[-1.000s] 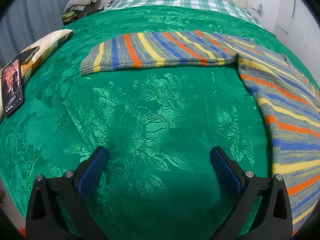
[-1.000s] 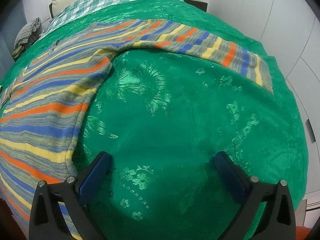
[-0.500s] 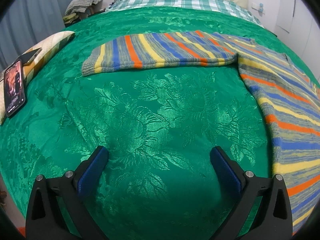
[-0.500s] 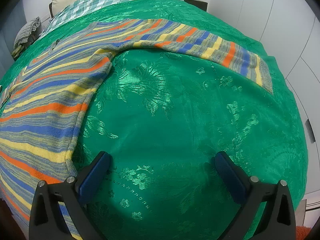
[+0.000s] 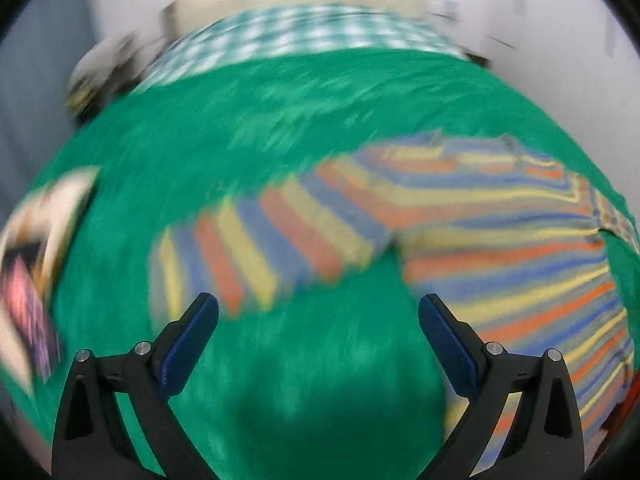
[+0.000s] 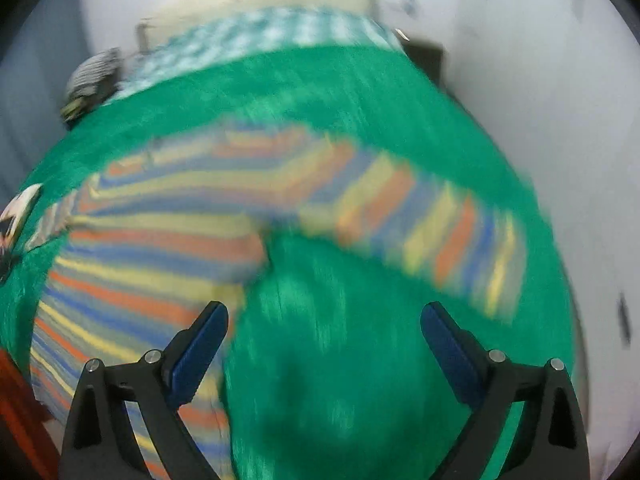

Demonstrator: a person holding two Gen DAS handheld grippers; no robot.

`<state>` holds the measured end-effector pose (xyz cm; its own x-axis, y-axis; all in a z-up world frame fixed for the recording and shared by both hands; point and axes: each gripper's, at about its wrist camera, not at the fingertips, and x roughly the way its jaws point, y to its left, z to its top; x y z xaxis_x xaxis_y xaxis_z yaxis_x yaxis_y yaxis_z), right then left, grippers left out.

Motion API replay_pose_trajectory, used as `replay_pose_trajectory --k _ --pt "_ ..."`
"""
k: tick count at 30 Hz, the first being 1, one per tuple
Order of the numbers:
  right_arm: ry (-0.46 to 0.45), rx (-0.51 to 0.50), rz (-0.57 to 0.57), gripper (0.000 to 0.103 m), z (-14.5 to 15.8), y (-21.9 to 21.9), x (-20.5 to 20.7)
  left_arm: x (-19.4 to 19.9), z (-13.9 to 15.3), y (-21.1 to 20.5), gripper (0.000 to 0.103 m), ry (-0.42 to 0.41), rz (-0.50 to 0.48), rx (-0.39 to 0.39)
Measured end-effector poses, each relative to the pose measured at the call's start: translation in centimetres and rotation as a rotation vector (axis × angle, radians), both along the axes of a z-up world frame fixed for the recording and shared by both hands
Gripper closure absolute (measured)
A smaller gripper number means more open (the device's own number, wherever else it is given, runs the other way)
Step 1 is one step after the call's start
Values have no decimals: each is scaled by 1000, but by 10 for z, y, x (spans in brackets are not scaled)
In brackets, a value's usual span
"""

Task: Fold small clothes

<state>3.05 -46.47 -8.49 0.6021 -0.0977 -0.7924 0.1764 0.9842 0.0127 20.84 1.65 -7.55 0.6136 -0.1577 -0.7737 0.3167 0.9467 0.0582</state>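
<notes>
A striped sweater (image 5: 500, 240) in blue, orange, yellow and grey lies flat on a green bedspread (image 5: 280, 128), sleeves spread out. Its left sleeve (image 5: 260, 252) runs out just ahead of my left gripper (image 5: 318, 320), which is open and empty above the bedspread. In the right wrist view the sweater body (image 6: 140, 248) is at the left and its right sleeve (image 6: 432, 232) stretches to the right. My right gripper (image 6: 324, 328) is open and empty, its left finger over the sweater's edge. Both views are motion-blurred.
A phone (image 5: 24, 304) lies on a pale cushion at the left edge of the bed. A checked blanket (image 5: 304, 36) and pillows are at the head. A folded cloth pile (image 6: 92, 80) sits at the far left. White walls and cupboards stand on the right.
Both grippers have lifted and pulled back, so the sweater and the head of the bed now sit lower in both views. Both stay open.
</notes>
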Motion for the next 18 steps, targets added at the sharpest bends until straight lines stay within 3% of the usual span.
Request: replay_pose_trajectory --k 3,6,11,15,18 --pt "-18 15 127 7 24 -2 70 72 5 -43 2 63 -117 4" --pt "10 83 240 7 24 -2 148 133 -9 -81 3 118 -171 26" --pt "159 21 409 11 -10 18 252 190 -42 -130 3 237 -287 50" --pt "232 28 458 11 -39 14 298 216 -73 -148 3 233 -298 188" --pt "307 77 467 13 -68 12 324 229 -94 -150 2 313 -308 171"
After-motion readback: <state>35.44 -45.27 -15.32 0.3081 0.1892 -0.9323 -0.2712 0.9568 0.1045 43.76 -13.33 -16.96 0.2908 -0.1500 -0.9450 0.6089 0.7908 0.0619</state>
